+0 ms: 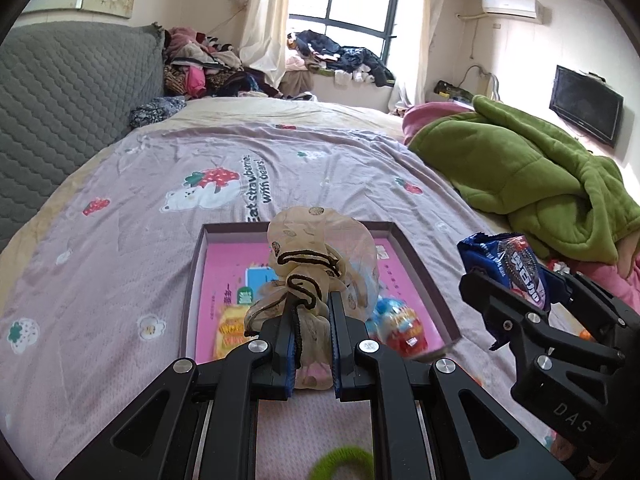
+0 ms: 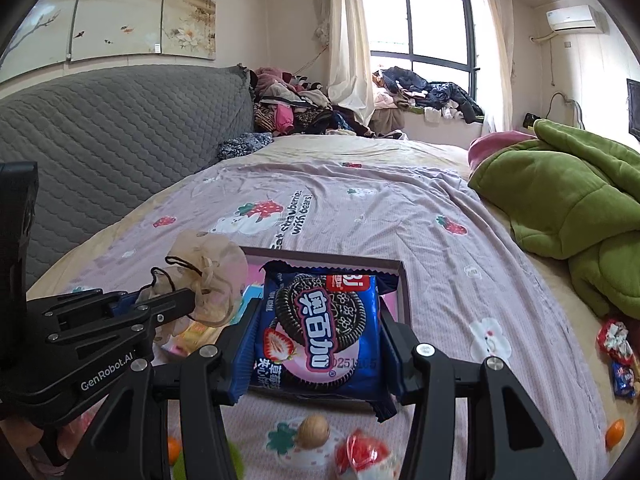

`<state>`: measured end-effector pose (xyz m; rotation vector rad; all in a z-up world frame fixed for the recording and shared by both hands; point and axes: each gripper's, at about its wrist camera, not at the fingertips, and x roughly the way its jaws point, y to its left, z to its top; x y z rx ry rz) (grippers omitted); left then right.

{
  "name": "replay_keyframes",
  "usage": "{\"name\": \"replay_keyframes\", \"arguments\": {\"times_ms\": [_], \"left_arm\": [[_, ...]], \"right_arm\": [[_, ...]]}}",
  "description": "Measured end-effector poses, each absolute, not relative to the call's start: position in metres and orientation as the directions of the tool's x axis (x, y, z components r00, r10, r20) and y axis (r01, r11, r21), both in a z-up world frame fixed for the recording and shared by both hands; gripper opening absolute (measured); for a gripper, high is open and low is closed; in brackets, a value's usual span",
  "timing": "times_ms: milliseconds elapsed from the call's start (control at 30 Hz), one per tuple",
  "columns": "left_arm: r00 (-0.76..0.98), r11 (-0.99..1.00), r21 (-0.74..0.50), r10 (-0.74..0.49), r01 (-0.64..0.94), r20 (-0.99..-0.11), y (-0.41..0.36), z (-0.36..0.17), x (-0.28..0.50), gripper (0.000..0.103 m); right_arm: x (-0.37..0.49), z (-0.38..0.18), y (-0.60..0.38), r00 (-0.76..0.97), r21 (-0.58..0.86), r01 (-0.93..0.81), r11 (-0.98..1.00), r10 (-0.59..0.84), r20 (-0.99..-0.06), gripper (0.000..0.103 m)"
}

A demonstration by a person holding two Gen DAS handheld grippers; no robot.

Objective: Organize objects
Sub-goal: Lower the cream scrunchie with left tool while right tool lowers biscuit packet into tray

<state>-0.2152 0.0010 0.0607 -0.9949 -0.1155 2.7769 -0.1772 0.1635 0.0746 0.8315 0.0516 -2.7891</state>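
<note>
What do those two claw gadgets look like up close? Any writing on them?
Both are matte black plastic linkages, joined by round silver bolts, with blue ribbed pads lining the fingers. The left claw shows "GenRobot.AI" in white on its body, seen from the right wrist view. The right claw carries raised "DAS" lettering. No cables or sleeves show.

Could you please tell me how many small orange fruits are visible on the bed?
2: one orange fruit near the right edge, another orange fruit at lower left behind the gripper frame. Others may be hidden.
</note>
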Motion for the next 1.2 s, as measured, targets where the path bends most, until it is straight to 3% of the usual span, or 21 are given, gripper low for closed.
{"name": "replay_keyframes", "arguments": {"times_ms": [600, 1200], "left_arm": [[-0.691, -0.974, -0.155, 0.224, -0.163, -0.687, 0.018, 0.012, -0.289, 0.013], [-0.608, -0.971, -0.136, 0.230, -0.196, -0.760, 0.027, -0.031, -0.300, 0.013]], "right_arm": [[-0.260, 0.047, 0.168, -0.792, 0.017, 0.189, -0.982, -0.162, -0.588, 0.052], [-0.305, 0.004, 0.165, -0.731, -0.001, 0.170, -0.985, -0.126, -0.671, 0.052]]}}
